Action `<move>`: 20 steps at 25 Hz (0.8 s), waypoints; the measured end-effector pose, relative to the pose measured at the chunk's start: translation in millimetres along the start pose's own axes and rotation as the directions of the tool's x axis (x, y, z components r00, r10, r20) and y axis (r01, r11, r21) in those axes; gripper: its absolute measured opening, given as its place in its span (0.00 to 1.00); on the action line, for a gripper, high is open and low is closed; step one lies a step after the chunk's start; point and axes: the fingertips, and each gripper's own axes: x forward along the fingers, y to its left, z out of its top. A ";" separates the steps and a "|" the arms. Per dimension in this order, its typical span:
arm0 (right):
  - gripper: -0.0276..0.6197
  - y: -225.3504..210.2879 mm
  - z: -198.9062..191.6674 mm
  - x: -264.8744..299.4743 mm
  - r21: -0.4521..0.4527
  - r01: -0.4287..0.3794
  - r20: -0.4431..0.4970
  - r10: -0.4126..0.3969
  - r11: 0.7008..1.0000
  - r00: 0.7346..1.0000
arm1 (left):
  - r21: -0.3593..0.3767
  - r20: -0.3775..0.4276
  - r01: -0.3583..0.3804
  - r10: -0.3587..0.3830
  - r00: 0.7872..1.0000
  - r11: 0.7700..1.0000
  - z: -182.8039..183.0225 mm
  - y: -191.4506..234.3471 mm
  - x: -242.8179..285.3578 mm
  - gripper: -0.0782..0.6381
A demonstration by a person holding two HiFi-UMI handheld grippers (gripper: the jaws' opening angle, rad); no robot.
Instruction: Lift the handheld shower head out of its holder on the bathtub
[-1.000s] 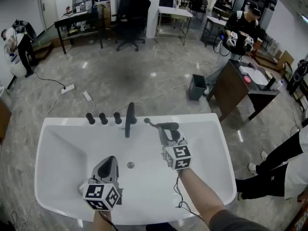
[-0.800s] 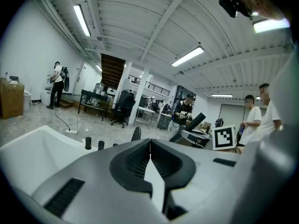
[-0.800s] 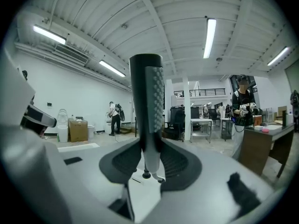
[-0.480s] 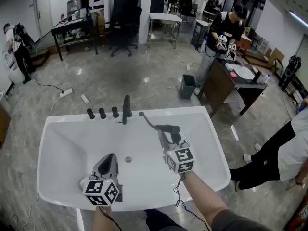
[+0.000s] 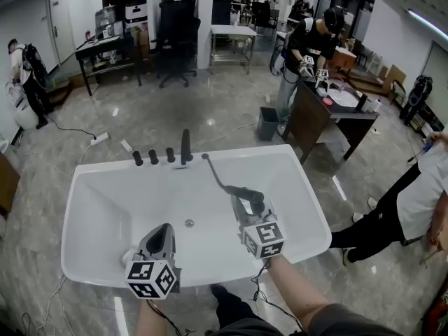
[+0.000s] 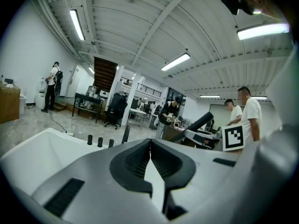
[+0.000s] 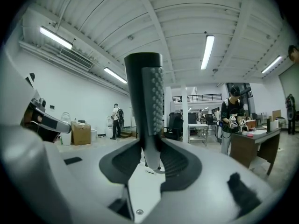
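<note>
The black handheld shower head (image 5: 246, 192) is clear of the white bathtub's (image 5: 98, 208) far rim and hangs over the basin. Its hose (image 5: 215, 173) trails back to the rim beside the black faucet (image 5: 185, 148). My right gripper (image 5: 246, 201) is shut on its handle. In the right gripper view the shower head (image 7: 145, 101) stands upright between the pads, nozzle face to the right. My left gripper (image 5: 161, 232) hovers over the near left of the tub, shut with nothing in it; its pads (image 6: 140, 158) meet at the tips.
Three black knobs (image 5: 153, 157) stand left of the faucet. A drain (image 5: 189, 223) sits in the tub floor. A person in a white shirt (image 5: 413, 201) stands at the right. Beyond are a dark desk (image 5: 329, 121), a grey bin (image 5: 267, 123) and floor cables (image 5: 98, 138).
Both grippers have drawn back toward the near side of the tub and risen a little. The shower head went with the right one, and the hose now stretches further from the rim.
</note>
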 end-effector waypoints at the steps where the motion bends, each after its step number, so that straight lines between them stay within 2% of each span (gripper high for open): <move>1: 0.25 5.6 0.2 -10.8 -0.002 0.002 0.004 -0.002 1.000 1.000 | -0.001 0.004 0.005 -0.005 1.000 1.000 -2.3 -4.5 -9.4 0.13; 14: 0.25 75.4 20.6 -143.8 -0.004 0.031 0.049 -0.031 0.999 0.998 | 0.010 0.046 0.080 -0.081 0.996 0.997 -13.9 -58.5 -127.8 0.13; 20: 0.25 107.1 20.3 -193.9 -0.025 0.036 0.054 -0.035 0.999 0.998 | 0.025 0.030 0.101 -0.102 0.994 0.995 -31.9 -71.6 -173.2 0.13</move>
